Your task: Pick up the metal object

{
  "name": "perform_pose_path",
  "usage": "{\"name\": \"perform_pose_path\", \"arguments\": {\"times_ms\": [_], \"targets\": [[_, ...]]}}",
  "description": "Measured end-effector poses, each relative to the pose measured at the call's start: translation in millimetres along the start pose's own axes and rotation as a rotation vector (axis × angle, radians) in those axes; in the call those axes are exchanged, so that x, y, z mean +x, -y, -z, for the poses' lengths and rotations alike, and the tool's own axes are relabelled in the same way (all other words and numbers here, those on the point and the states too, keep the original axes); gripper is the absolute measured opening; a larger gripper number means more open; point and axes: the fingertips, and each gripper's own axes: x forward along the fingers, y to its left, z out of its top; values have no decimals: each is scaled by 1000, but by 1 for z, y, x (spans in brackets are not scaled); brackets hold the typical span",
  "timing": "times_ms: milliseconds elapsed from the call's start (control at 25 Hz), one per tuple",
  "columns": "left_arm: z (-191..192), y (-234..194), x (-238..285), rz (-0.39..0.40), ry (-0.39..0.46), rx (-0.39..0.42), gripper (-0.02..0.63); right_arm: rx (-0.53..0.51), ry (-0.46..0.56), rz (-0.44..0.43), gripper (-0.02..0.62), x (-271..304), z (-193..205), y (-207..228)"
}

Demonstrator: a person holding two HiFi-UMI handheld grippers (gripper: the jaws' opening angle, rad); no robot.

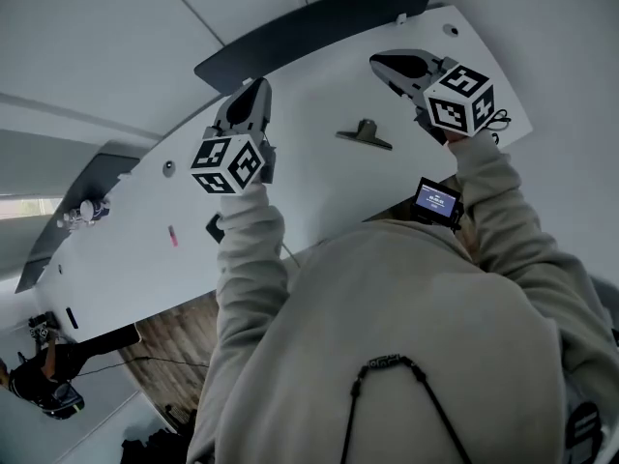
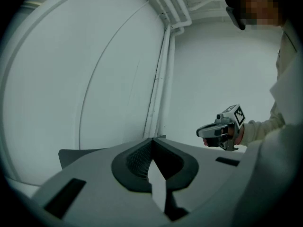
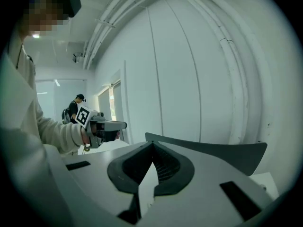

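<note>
In the head view, the metal object (image 1: pixel 365 135), a small grey piece with an upright stub, lies on the white table (image 1: pixel 319 191) between my two grippers. My left gripper (image 1: pixel 255 87) hovers to its left with its jaws together, nothing in them. My right gripper (image 1: pixel 379 62) hovers to the object's upper right, also shut and empty. The left gripper view shows its own closed tips (image 2: pixel 152 141) against a white wall, with the right gripper (image 2: pixel 218 131) off to the right. In the right gripper view its closed tips (image 3: pixel 152 144) face the wall, with the left gripper (image 3: pixel 105 126) at left. Neither gripper view shows the metal object.
A dark curved panel (image 1: pixel 319 22) runs along the table's far edge. A small red item (image 1: pixel 173 236), a black piece (image 1: pixel 215 227) and small bits (image 1: pixel 85 211) sit on the table's left part. A person (image 3: pixel 75 109) stands in the background.
</note>
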Motion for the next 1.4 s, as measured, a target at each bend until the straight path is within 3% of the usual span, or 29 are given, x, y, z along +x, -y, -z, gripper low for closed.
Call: {"name": "perform_pose_path", "arguments": {"times_ms": [120,240,400,840,1240,1400], "targets": [[1,-24,9,17,-5,-5,3,-38,-16,32,20,19,-5,8],[2,-33,18,31,-5,-5,3,-28,-26,8,20,35,-7,12],[1,-35,34,55,-23,37,3,-9,-24,-15,20,47,-11,24],[-20,-22,54,84,-6,43,3,9,18,-105,20,60,-38,48],[-32,-22,51,29,1,61,3,11,27,-131,20,55,-44,46],[-13,-25,56,26,-23,32,2,33,6,-120,20,62,-25,52]]}}
